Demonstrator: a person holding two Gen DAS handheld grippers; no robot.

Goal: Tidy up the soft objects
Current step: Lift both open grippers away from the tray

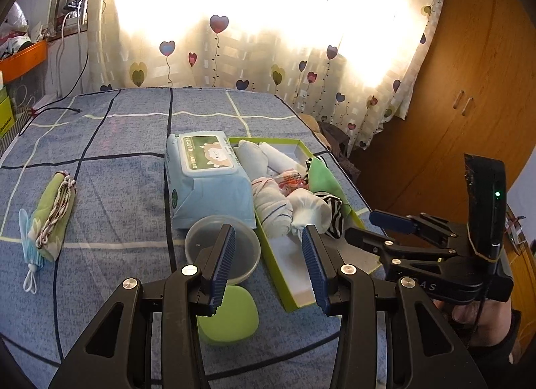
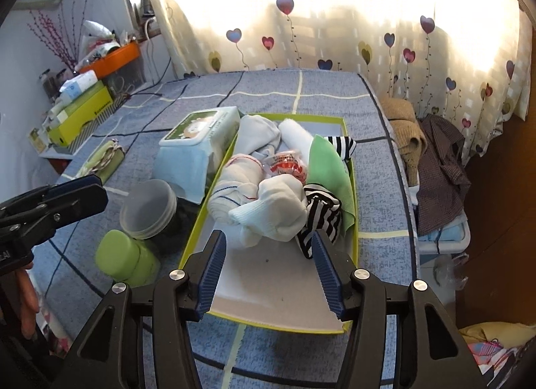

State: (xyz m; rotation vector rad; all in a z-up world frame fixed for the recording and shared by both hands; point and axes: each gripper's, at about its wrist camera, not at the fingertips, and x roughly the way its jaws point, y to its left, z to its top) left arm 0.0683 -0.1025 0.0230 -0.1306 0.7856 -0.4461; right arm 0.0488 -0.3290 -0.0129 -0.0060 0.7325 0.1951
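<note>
A green shallow box on the blue checked bedspread holds rolled white socks, a black-and-white striped sock, a green cloth and a red-printed packet. My right gripper hovers over the box's bare near end, open, with nothing between its fingers; the socks lie just beyond its tips. My left gripper is open and empty, above a clear plastic bowl and the box's left wall. A green pouch with a braided cord and a blue face mask lie far left.
A blue wet-wipes pack lies against the box's left side. A green rounded container sits near the bowl. Clothes are piled off the bed's right edge. Boxes and an orange bin stand at the left; a heart-print curtain hangs behind.
</note>
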